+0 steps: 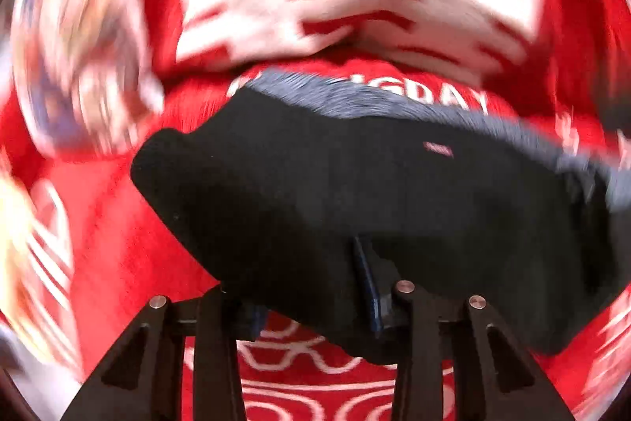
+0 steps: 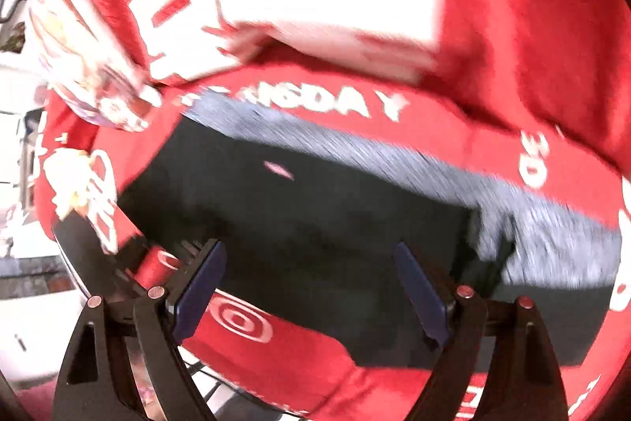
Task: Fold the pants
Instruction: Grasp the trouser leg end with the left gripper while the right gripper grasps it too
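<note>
Black cloth fills the middle of both views: the pants (image 1: pixel 355 184) lie bunched on a red cloth (image 1: pixel 118 243) with white lettering that covers the surface, a grey ribbed waistband (image 2: pixel 394 160) along their far edge. My left gripper (image 1: pixel 311 287) is closed down on a near fold of the pants; the fabric drapes over and between its fingers, one blue pad just showing through. My right gripper (image 2: pixel 311 287) stands wide open with nothing between its blue pads (image 2: pixel 201 287), poised over the near edge of the pants. Both views are smeared with motion blur, so fine detail is lost. I judge I am mid-fold, with the left side carrying a layer across and the right side free. The next move calls for the right gripper to close on the near hem or pin the layer flat while the left lays its fold down evenly. Beyond the waistband sits a red-and-white pillow (image 2: pixel 315 6), close by, so room to push forward is tight; at the left, the red cloth drops away at its edge.
</note>
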{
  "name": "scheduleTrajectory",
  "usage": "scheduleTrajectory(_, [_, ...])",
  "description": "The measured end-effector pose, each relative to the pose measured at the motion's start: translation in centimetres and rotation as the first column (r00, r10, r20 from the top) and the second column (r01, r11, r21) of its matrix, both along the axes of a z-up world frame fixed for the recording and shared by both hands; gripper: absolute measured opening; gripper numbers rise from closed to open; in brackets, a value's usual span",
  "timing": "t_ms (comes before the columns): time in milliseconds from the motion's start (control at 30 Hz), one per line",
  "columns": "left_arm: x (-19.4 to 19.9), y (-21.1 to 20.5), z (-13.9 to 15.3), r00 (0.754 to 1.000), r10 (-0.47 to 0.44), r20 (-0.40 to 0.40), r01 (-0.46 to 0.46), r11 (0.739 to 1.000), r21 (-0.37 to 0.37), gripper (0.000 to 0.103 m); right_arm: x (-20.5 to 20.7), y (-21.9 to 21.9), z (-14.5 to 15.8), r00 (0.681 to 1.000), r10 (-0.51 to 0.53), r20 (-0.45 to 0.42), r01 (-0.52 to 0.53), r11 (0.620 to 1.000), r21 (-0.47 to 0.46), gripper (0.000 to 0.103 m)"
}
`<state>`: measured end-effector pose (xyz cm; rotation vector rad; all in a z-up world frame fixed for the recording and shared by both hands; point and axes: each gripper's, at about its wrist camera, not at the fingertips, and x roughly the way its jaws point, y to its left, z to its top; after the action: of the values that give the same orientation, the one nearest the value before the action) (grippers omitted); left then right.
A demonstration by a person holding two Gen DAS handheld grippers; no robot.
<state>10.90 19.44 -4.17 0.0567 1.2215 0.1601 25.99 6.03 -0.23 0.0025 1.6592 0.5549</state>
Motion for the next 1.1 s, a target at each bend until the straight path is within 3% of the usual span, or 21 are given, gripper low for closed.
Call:
scheduleTrajectory(133, [-0.7,-1.9,-0.2,0.992,-0.126,0.023,0.121,0.984,0.132,0.039,2.1,6.2,-0.4,0.987,0.122,-0.103,-0.116,0.991,0.065,0.09])
scheduleTrajectory(300, [-1.4,-3.6,-0.4,0.968,-0.247,0.036,0.234,0.947,0.22,0.039,1.4,14.7,-1.7,0.927,0.332,-0.177,-0.329,0.943,0.047,0.09])
scheduleTrajectory(467, [-1.5,-3.3,0.2,0.964,-0.262,0.04,0.247,0.943,0.224,0.04,0.5,19.2,-3.2,0.898,0.385,-0.216,-0.39,0.921,0.017,0.09])
scheduleTrajectory(667, [-1.8,-3.5,0.6,0.958,-0.282,0.043,0.266,0.936,0.23,0.04,-0.1,20.4,-6.4,0.868,0.379,-0.322,-0.408,0.912,-0.026,0.089])
scheduleTrajectory(700, [-1.8,-3.6,0.6,0.958,-0.284,0.044,0.267,0.936,0.231,0.04,-0.3,20.2,-6.9,0.857,0.38,-0.348,-0.415,0.909,-0.03,0.073])
scheduleTrajectory(733, [-1.7,-3.6,0.6,0.958,-0.284,0.042,0.268,0.936,0.228,0.04,-0.6,20.0,-7.4,0.843,0.383,-0.379,-0.421,0.907,-0.02,0.033])
scheduleTrajectory(800, [-1.8,-3.7,0.5,0.958,-0.285,0.037,0.27,0.937,0.222,0.04,-0.8,19.2,-7.6,0.839,0.377,-0.393,-0.414,0.91,-0.011,0.021])
scheduleTrajectory(967, [-2.2,-5.4,3.2,0.938,-0.334,0.096,0.303,0.921,0.245,0.04,-0.2,15.7,-4.4,0.88,0.352,-0.321,-0.342,0.936,0.087,0.02])
scheduleTrajectory(1100, [-2.4,-7.6,6.7,0.914,-0.373,0.159,0.329,0.912,0.246,0.04,0.4,10.7,-0.9,0.925,0.27,-0.269,-0.22,0.955,0.2,0.02])
